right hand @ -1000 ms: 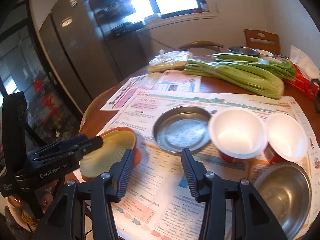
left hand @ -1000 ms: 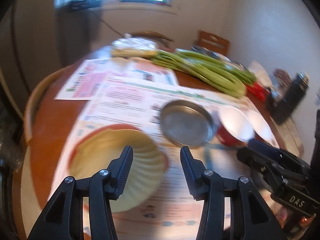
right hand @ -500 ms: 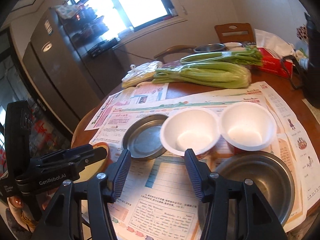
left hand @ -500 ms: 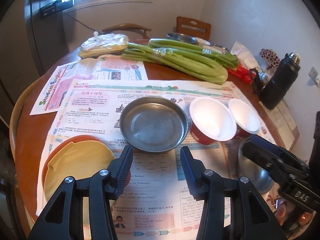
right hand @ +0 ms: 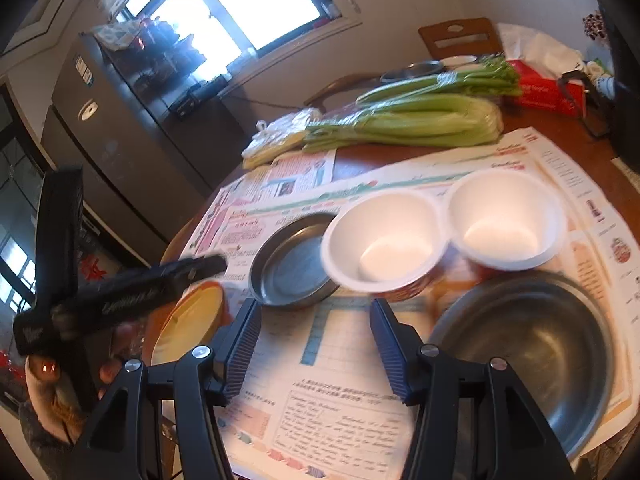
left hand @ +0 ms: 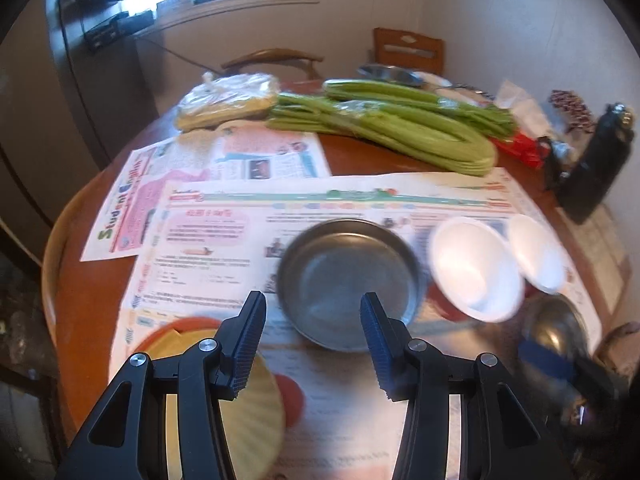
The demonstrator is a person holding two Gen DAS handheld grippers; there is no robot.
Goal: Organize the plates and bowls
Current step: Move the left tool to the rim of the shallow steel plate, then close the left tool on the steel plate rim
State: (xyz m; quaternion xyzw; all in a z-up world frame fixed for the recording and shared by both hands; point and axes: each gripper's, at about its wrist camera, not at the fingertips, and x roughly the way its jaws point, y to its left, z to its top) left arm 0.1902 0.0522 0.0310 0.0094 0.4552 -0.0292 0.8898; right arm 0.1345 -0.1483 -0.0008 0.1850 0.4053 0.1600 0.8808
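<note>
My left gripper point(left hand: 313, 334) hangs open and empty above the newspaper, just short of a shallow steel plate point(left hand: 348, 276). A yellow fluted plate point(left hand: 260, 420) on an orange plate point(left hand: 294, 398) lies under its left finger. Two white bowls with red outsides point(left hand: 476, 268) point(left hand: 538, 252) stand right of the steel plate. My right gripper point(right hand: 316, 344) is open with nothing between its fingers, over the paper in front of the steel plate point(right hand: 288, 268) and the nearer white bowl point(right hand: 384, 240). A large steel bowl point(right hand: 528, 344) sits by its right finger.
Newspaper sheets point(left hand: 224, 232) cover the round wooden table point(left hand: 80, 288). Celery bunches point(left hand: 400, 128), a bagged food pack point(left hand: 228, 100), a red tissue box point(right hand: 548, 88) and a black flask point(left hand: 596, 168) crowd the far side. A hand point(right hand: 52, 392) holds the left gripper at the table's left edge.
The left gripper has swung from over the yellow plate to the steel plate. The right gripper's jaws stand a little wider, and it has shifted right toward the white bowls and steel bowl.
</note>
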